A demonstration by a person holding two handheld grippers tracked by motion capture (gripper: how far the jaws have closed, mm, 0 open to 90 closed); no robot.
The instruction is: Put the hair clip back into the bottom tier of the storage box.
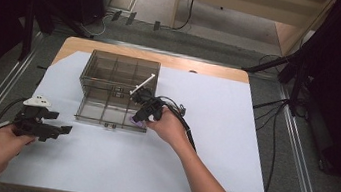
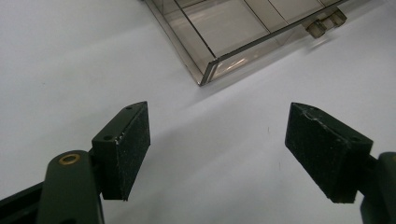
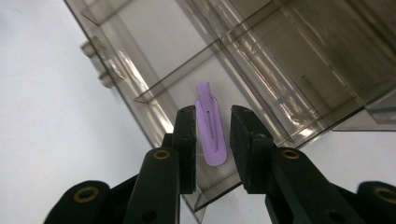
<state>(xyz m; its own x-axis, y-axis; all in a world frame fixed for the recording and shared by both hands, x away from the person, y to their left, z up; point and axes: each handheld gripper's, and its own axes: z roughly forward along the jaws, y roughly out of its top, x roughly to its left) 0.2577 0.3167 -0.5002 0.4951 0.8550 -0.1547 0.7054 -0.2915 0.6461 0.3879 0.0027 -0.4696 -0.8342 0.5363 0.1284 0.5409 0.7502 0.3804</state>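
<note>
A smoky clear plastic organiser box (image 1: 111, 70) stands on the white sheet, with its lower drawer (image 1: 86, 111) pulled out toward me. A purple hair clip (image 3: 211, 135) lies flat in the drawer's front corner compartment (image 3: 154, 100); from above the clip (image 1: 134, 120) shows at the drawer's right end. My right gripper (image 3: 212, 114) points down over it, the jaws a narrow gap apart, one on each side of the clip, and the pads do not press it. From above, the right gripper (image 1: 144, 114) sits at the drawer's right front corner. My left gripper (image 1: 64, 129) hangs over the bare sheet, jaws wide apart and empty (image 2: 218, 109).
The white sheet (image 1: 204, 131) covers most of a wooden table (image 1: 202, 67). The drawer's near corner (image 2: 205, 74) and its handle tabs (image 2: 327, 22) lie ahead of the left gripper. Cables and dark stand legs (image 1: 274, 65) lie on the floor past the far edge.
</note>
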